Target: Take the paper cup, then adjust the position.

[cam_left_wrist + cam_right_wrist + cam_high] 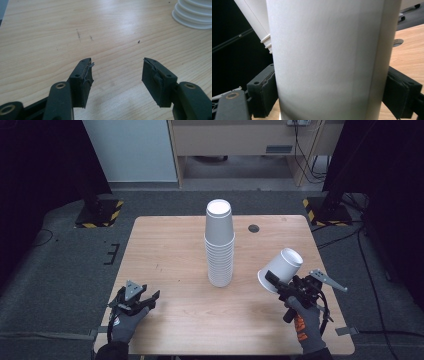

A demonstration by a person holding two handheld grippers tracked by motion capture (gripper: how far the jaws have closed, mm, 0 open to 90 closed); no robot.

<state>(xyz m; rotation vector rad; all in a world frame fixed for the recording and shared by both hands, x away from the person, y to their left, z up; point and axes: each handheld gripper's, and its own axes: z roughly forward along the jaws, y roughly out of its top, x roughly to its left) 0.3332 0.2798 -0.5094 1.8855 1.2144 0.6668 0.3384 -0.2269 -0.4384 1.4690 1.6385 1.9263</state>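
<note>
Right gripper [272, 281] clamped on a single white paper cup [281, 269] tilted above the desk [170, 245] at 4 o'clock of the cup stack [219, 242], left gripper [150, 299] jaws apart, nothing between, at 8 o'clock.

A light wooden desk [170, 250] stands on grey carpet, its grain running across. A tall stack of white paper cups [219, 245] rises upside down near the middle. A round dark cable hole [254, 228] sits toward the far edge. Faint scuff marks [78, 33] dot the near left surface.
</note>
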